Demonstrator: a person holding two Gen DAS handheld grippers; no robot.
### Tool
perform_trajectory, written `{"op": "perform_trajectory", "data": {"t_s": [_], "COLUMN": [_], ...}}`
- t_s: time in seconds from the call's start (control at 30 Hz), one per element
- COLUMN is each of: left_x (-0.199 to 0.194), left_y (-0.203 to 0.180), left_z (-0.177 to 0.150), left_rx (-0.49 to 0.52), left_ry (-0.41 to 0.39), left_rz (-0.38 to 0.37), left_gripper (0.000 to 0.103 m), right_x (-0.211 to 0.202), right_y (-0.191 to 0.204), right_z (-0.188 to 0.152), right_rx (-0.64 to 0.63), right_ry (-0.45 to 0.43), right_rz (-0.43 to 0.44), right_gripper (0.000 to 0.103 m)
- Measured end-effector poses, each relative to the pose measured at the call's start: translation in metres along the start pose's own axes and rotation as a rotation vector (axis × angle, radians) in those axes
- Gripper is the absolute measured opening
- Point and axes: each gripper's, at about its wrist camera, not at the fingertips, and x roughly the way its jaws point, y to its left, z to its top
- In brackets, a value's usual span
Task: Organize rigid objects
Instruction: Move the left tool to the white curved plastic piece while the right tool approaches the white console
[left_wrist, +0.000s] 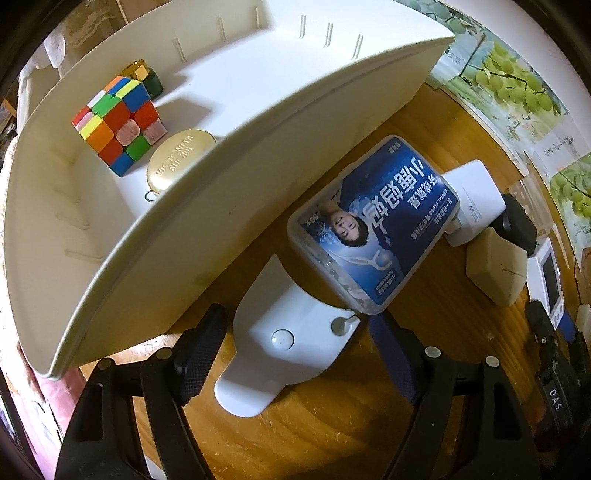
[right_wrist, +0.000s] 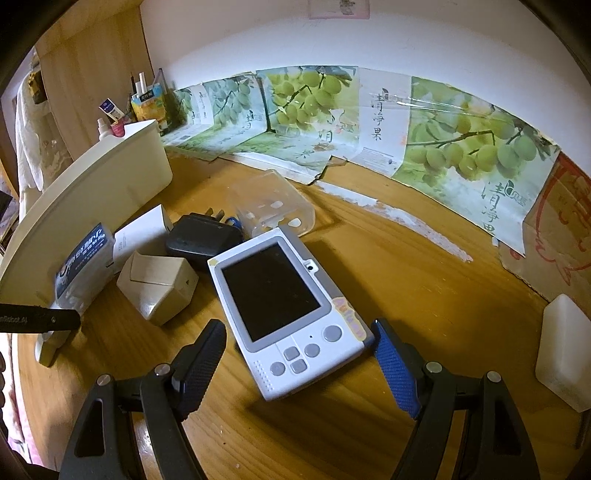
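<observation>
My left gripper (left_wrist: 295, 325) is open and points down at a flat white plastic holder (left_wrist: 291, 332) on the wooden table; neither pad touches it. A blue-labelled dental floss box (left_wrist: 373, 225) rests on the holder's far end, beside the white bin (left_wrist: 236, 206). Inside the bin are a Rubik's cube (left_wrist: 118, 122), a gold tin (left_wrist: 177, 158) and a small dark green and gold object (left_wrist: 147, 75). My right gripper (right_wrist: 300, 328) is shut on a white handheld device (right_wrist: 280, 295) with a dark screen. Its blue pad (right_wrist: 391, 369) presses on the device's right corner.
Behind the device lie a beige block (right_wrist: 159, 284), a black charger (right_wrist: 201, 236), a white box (right_wrist: 142, 229) and a clear plastic case (right_wrist: 273, 206). A white block (right_wrist: 561, 350) sits at the right. Grape-printed cardboard (right_wrist: 461, 147) lines the wall, and bottles (right_wrist: 110, 118) stand behind the bin.
</observation>
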Motion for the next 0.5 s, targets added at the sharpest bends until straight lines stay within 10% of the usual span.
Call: {"op": "perform_trajectory", "data": {"t_s": [0.5], "left_x": [-0.0059], "left_y": [0.0002], "left_z": [0.0027], "left_rx": [-0.004], "left_ry": [-0.033], "left_rz": [0.019], "left_gripper": [0.067], "right_x": [0.0014], "right_y": [0.0039], "right_z": [0.0015], "right_rx": [-0.013], "right_ry": [0.010], "right_rz": [-0.038], "right_gripper": [0.074]}}
